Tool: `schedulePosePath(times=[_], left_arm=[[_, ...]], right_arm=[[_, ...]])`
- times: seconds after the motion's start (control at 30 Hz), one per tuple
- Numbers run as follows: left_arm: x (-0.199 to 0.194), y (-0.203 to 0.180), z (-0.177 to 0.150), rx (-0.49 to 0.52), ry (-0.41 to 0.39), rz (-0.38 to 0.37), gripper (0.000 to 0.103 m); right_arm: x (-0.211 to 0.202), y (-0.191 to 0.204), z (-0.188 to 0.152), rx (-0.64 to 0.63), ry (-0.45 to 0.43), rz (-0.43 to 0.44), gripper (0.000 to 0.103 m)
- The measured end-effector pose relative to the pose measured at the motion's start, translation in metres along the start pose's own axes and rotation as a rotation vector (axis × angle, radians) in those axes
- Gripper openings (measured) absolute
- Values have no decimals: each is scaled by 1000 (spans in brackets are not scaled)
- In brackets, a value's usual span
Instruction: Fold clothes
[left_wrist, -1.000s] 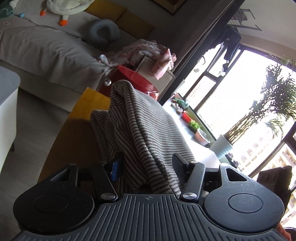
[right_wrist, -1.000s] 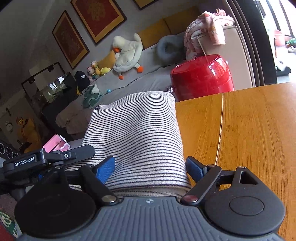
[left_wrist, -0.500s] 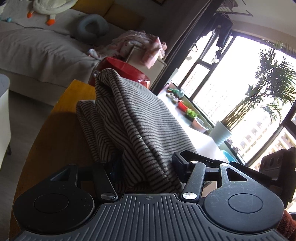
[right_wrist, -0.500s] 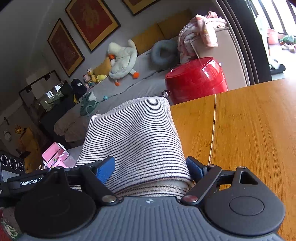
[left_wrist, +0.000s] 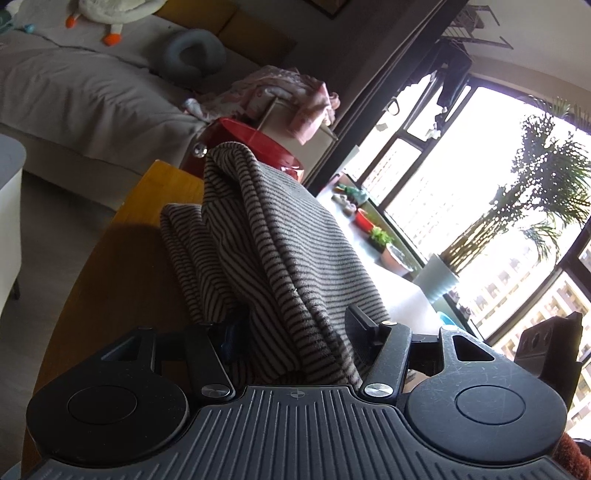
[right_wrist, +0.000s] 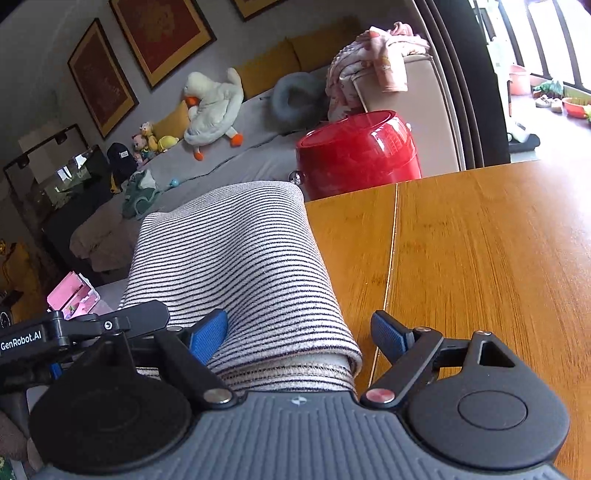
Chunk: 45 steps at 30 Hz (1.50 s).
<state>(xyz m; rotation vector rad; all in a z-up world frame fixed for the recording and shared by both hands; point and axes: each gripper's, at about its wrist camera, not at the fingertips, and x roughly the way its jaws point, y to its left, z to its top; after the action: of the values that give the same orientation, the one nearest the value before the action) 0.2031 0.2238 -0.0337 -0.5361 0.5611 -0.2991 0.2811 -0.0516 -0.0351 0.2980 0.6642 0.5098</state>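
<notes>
Your left gripper (left_wrist: 295, 325) sits at 6 o'clock in its own view, jaws about half apart with the striped garment (left_wrist: 273, 251) bunched thickly between them. The cloth fills the gap and hides the left pad; you cannot tell whether the pads actually press it. From there the garment rises toward 12 o'clock in a ridge of layered folds, with a lower folded part at 10 o'clock lying on the wooden table (left_wrist: 110, 258).

Your right gripper (right_wrist: 301, 334) stands wide. Its left blue pad (right_wrist: 208, 334) touches the side of the same garment (right_wrist: 236, 258), while the right blue pad (right_wrist: 388, 334) stands clear of the cloth, over bare table (right_wrist: 480, 258). The folded hem lies right at the gripper body at 6 o'clock, and the cloth stretches away smooth toward 11 o'clock. At 9 o'clock, part of the other gripper pokes into this view.

Past the table's far edge, at 12 o'clock in the right view, stands a red bin (right_wrist: 358, 151). Behind it at 1 o'clock a pink cloth (right_wrist: 373, 59) is draped over a beige box. Farther off at 11 o'clock, a stuffed duck (right_wrist: 214, 107) lies on the grey sofa (right_wrist: 240, 155). In the left view, bright windows with a potted plant (left_wrist: 439, 277) fill the 2 o'clock side.
</notes>
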Motion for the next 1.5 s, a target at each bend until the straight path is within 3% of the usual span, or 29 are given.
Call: schedulePosePath(times=[0.13,0.27,0.33,0.5,0.7,0.83,0.97,1.1,1.2,1.27,1.3,1.37,1.5], left_arm=[[-3,6,3,-23,-7,-17,60],[2,8,2,-22,14,-19,58],[1,7,1,-19,15,-18,58],[4,5,-1,5,18,-5,58],[11,1,-2,33,14,-9,61],[13,-4,-4,65,14,-6,61],[15,-10,-7,108,6,18,61],[8,-13,-8,87,-8,47,62],[-7,-24,-14,84,-30,92,63],[-23,-36,-24,89,-46,129,70],[-31,-42,-29,95,-53,147,75],[-43,-54,-40,105,-68,185,93],[-58,-81,-67,147,-69,305,102]], right_arm=[[-6,-4,7,-35,22,59,83],[-4,3,35,-101,-3,93,83],[10,7,45,-103,32,132,84],[45,13,42,-90,122,108,90],[26,9,51,-48,72,190,71],[28,-4,44,-70,74,94,69],[28,-10,35,-43,42,82,77],[17,-3,30,-65,11,57,80],[-6,0,24,-115,-5,46,91],[-24,-2,18,-131,-10,47,103],[-33,-3,14,-131,-9,41,103],[-51,-6,5,-131,-6,27,103],[-80,-11,-20,-132,-5,-28,103]])
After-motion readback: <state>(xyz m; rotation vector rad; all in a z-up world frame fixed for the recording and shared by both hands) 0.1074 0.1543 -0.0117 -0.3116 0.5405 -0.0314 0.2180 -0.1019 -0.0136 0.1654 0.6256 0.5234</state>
